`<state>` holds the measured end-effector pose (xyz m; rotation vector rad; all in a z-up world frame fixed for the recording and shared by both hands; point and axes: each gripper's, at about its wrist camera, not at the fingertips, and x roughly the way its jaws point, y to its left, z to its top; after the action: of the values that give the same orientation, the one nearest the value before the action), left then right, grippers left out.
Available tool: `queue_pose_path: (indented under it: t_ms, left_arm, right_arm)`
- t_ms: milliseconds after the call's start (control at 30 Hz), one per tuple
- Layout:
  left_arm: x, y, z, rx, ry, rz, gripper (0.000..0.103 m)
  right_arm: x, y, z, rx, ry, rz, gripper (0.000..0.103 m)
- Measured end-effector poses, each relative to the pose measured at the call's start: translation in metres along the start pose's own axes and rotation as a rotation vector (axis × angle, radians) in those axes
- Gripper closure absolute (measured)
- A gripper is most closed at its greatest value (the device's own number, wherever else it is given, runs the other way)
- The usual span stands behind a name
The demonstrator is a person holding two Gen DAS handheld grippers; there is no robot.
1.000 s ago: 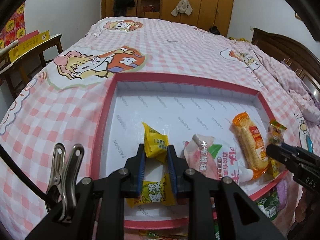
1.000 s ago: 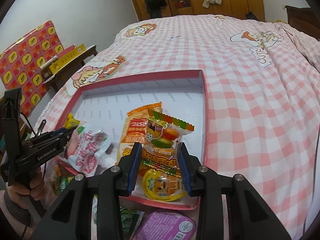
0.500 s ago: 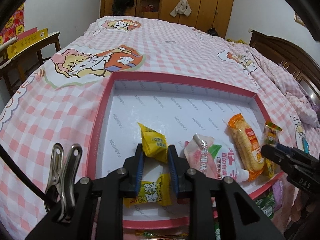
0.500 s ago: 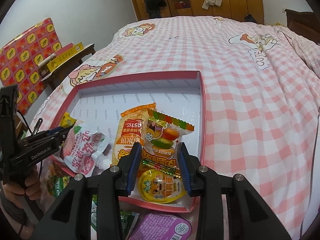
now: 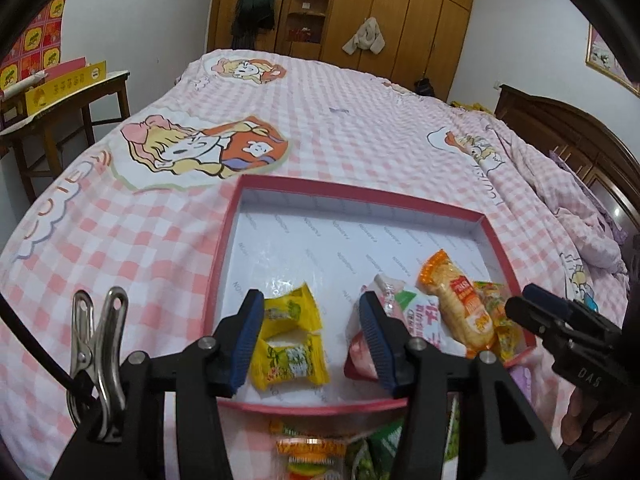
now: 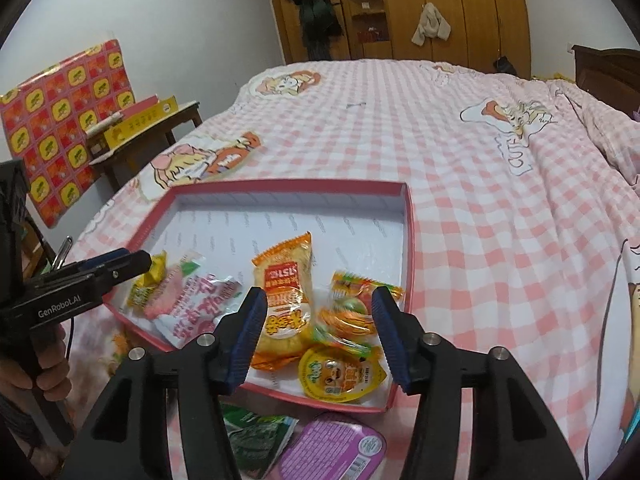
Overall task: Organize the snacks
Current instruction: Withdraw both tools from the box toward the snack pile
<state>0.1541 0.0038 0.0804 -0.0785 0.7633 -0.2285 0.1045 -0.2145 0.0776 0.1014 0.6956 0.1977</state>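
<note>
**Two grippers opening over the tray**

Two of your grippers hang above the near edge of the pink tray [image 5: 224, 248], which lies on the checked bedspread [image 5: 360, 136]. Your left gripper [image 5: 311, 338] is opening; its pads stand clear of the two yellow candies [image 5: 290, 344] lying inside the tray's near left corner, so nothing is gripped. Your right gripper [image 6: 320, 334] is opening too, its pads apart from the gummy pack [image 6: 356, 308] that rests inside the tray's near right corner, partly over a yellow jelly cup [image 6: 340, 372]. Between those corners, inside the tray, lie a pink pouch [image 6: 192, 300] and an orange cracker pack [image 6: 284, 300]. Outside the tray's near wall sit a green packet [image 6: 256, 436] and a purple tub [image 6: 332, 448].
</note>
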Motion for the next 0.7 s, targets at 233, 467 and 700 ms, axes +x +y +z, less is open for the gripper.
queue_pose_path:
  t_ms: [233, 467, 700]
  left_arm:
    - [-0.027, -0.006, -0.010, 0.045, 0.009, -0.005, 0.051]
    - [-0.050, -0.004, -0.024, 0.041, 0.009, 0.018, 0.051]
    - [-0.059, -0.004, -0.044, 0.045, 0.047, 0.032, 0.051]
  right_arm:
    - [-0.026, 0.010, -0.007, 0.011, -0.034, 0.019, 0.047]
    - [-0.049, 0.021, -0.021, 0.020, -0.039, 0.045, 0.047]
    - [-0.059, 0.027, -0.038, 0.047, -0.016, 0.077, 0.047]
